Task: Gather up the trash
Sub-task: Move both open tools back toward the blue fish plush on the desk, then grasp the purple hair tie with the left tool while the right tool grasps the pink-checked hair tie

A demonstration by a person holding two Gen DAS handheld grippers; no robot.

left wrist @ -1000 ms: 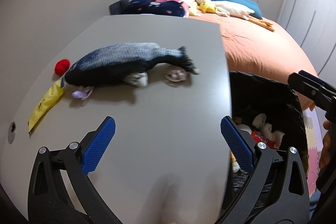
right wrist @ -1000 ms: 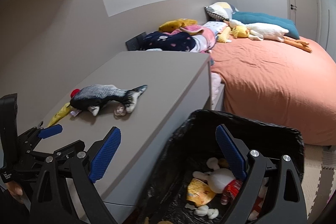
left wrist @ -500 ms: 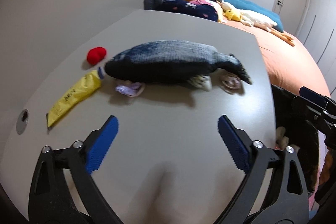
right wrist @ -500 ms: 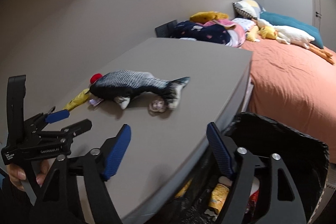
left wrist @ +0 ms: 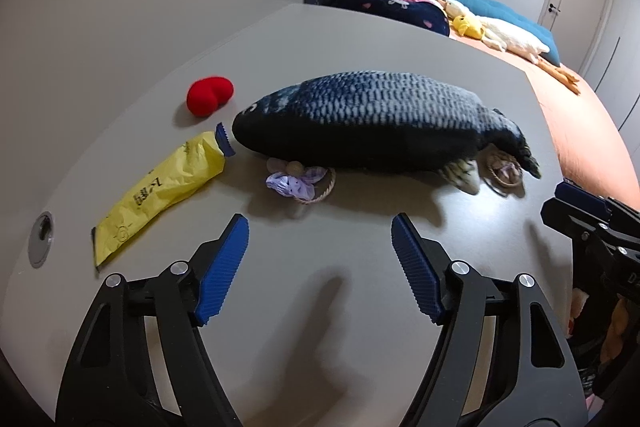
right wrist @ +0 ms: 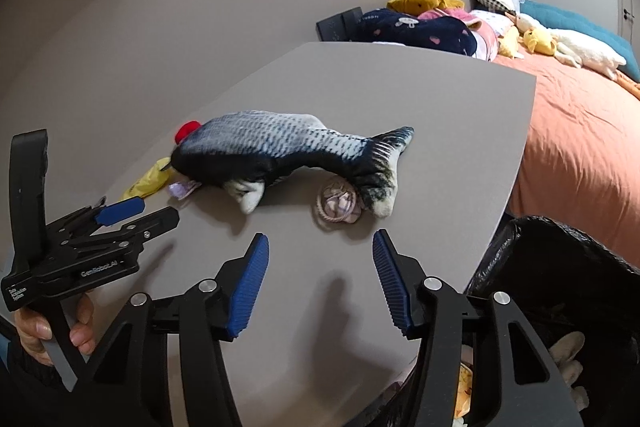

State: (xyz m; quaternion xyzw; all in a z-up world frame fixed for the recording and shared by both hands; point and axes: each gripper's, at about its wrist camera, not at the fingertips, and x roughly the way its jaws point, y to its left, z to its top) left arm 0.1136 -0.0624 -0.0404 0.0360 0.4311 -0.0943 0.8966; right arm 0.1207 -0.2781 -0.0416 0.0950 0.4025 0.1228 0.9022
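A dark blue plush fish (left wrist: 376, 131) (right wrist: 280, 151) lies across the grey table (left wrist: 320, 307) (right wrist: 400, 99). A yellow wrapper (left wrist: 160, 191) (right wrist: 148, 179) and a red heart-shaped ball (left wrist: 209, 95) (right wrist: 188, 129) lie by its head. A small purple scrap with a rope ring (left wrist: 300, 183) (right wrist: 182, 189) sits under its chin, and a wound rope ball (left wrist: 502, 169) (right wrist: 338, 205) by its tail. My left gripper (left wrist: 320, 239) hovers short of the purple scrap, jaws closing, nothing between them. My right gripper (right wrist: 320, 255) hovers short of the rope ball, jaws closing on nothing.
A black-lined bin (right wrist: 568, 291) holding several discarded items stands off the table's right edge. Beyond lies a bed with an orange cover (right wrist: 580, 147), pillows and plush toys (left wrist: 496, 35). A round cable hole (left wrist: 41, 239) is at the table's left. A hand (right wrist: 44, 331) holds the left gripper.
Both grippers moved from the bin area in over the table toward the fish, and their jaws narrowed. The fish and scraps now look larger and closer.
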